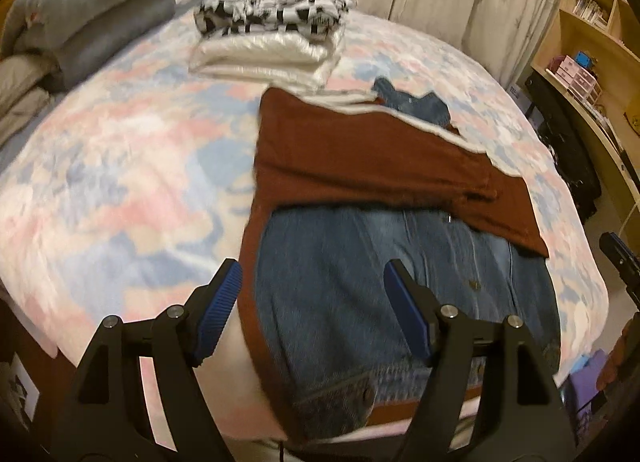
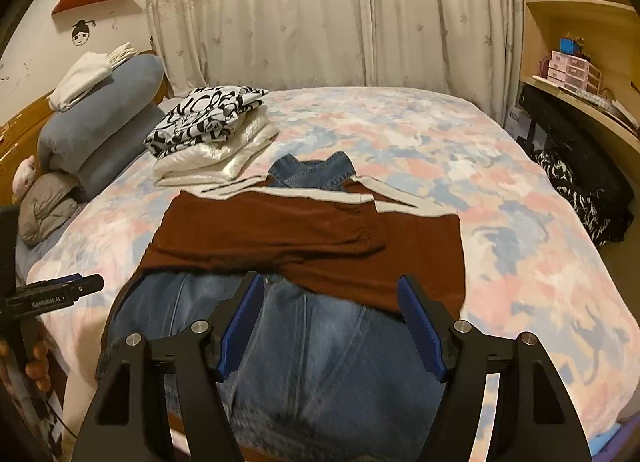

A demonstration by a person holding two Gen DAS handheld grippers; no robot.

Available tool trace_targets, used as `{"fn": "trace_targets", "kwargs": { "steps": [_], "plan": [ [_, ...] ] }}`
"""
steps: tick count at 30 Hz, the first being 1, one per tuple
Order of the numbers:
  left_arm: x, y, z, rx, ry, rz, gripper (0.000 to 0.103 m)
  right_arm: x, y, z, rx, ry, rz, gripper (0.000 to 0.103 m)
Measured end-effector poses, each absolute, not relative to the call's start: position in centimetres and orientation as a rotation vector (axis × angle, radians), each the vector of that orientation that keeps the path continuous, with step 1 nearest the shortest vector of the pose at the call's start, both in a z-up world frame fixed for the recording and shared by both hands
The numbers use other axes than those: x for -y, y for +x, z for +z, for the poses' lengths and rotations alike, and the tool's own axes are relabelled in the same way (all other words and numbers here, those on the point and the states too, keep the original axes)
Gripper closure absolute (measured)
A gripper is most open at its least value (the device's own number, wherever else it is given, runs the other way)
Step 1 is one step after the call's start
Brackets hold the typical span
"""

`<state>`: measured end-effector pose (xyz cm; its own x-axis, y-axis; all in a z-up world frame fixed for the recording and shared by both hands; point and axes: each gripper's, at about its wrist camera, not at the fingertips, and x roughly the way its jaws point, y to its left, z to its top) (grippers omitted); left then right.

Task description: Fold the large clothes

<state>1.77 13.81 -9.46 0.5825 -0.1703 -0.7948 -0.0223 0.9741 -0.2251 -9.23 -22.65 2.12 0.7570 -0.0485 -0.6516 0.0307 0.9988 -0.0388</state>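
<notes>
a denim jacket [image 2: 304, 346] with a rust-brown lining lies spread on the bed, filling the lower middle of both views, its blue collar [image 2: 312, 172] pointing toward the curtain at the top of the frame. its brown sleeves [image 2: 280, 238], edged with cream cuffs, are folded across the upper half of the jacket, so a brown band sits above the bare denim. the left gripper [image 1: 312, 276] hangs above the denim in the lower part of the left wrist view, its blue-padded jaws standing wide apart with nothing between them and no cloth touched. the right gripper [image 2: 331, 288] hangs the same way in the lower middle of the right wrist view, jaws wide and empty, over the line where brown meets denim. the floral bedspread [image 2: 500, 222] in pink, blue and white covers the bed. at upper left of the jacket rests a stack of folded clothes [image 2: 208, 130], a black-and-white patterned piece on top of cream ones. grey-blue pillows [image 2: 104, 118] are piled at the left edge, a pale curtain [image 2: 320, 10] hangs behind the bed, and wooden shelves [image 2: 580, 6] stand at the right.
</notes>
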Motion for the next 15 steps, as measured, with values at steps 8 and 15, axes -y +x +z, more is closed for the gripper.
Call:
{"fn": "trace_targets", "kwargs": {
  "steps": [8,15],
  "plan": [
    [-15.3,1.0,-14.6,-1.082,-0.272,-0.101,0.031,29.1,-15.1,-1.8,-0.817,0.065,-0.093,0.033],
    [-15.9,0.6,-17.0,-1.131,-0.296,-0.135,0.031,35.8,-18.4,-7.4,-0.917,0.263,-0.129,0.033]
  ]
}}
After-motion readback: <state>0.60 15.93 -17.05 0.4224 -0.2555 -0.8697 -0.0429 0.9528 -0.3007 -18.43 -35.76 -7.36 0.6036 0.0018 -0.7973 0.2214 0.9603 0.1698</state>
